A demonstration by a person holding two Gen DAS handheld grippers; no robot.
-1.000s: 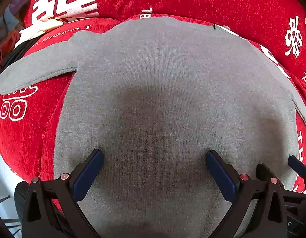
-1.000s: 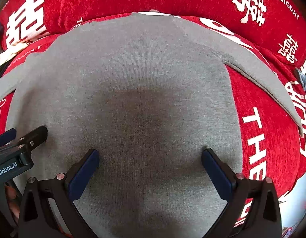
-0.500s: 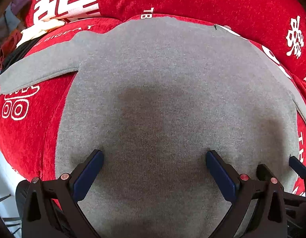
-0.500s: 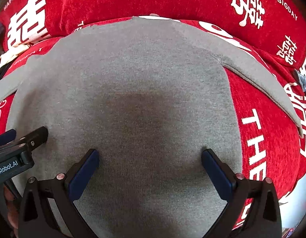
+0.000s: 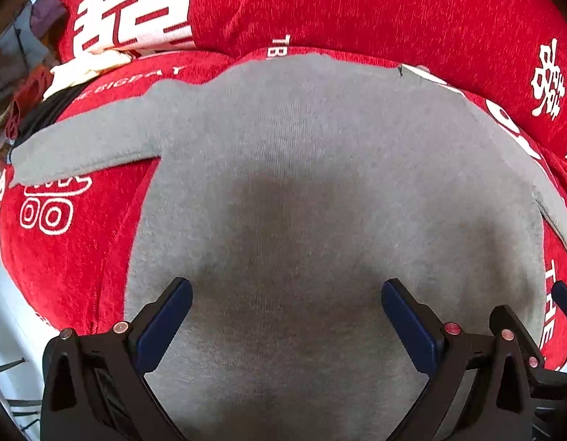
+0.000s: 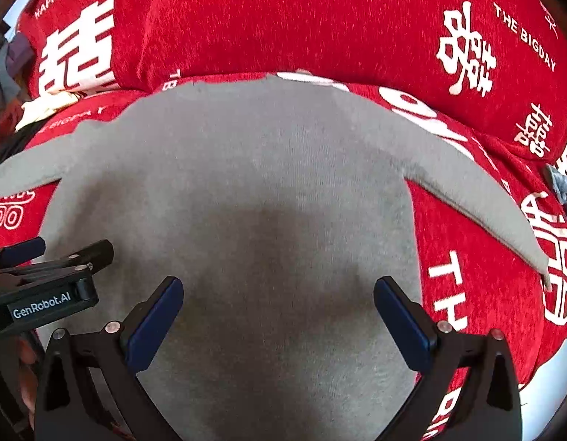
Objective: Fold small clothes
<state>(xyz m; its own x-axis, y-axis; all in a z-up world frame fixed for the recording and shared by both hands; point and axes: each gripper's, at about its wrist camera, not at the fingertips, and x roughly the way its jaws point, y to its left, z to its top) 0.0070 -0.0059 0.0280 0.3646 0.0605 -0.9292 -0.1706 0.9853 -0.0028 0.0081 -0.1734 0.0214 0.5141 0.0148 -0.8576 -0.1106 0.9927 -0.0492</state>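
- The red cover (image 5: 356,7) with white lettering drapes a cushioned seat and its backrest; it carries everything and leaves open cloth on both sides.
- The grey top (image 5: 320,183) lies flat on it, body spread, left sleeve (image 5: 81,147) and right sleeve (image 6: 474,198) stretched outward, free for folding inward.
- A heap of other clothes (image 5: 33,84) sits at the far left, close to the left cuff; a swept sleeve could drag them.
- The left hand-held gripper (image 5: 286,316) hovers over the lower body with jaws apart, holding nothing.
- The right hand-held gripper (image 6: 278,312) does likewise just beside it; the two could collide, or pinch the plush cover along with the knit.
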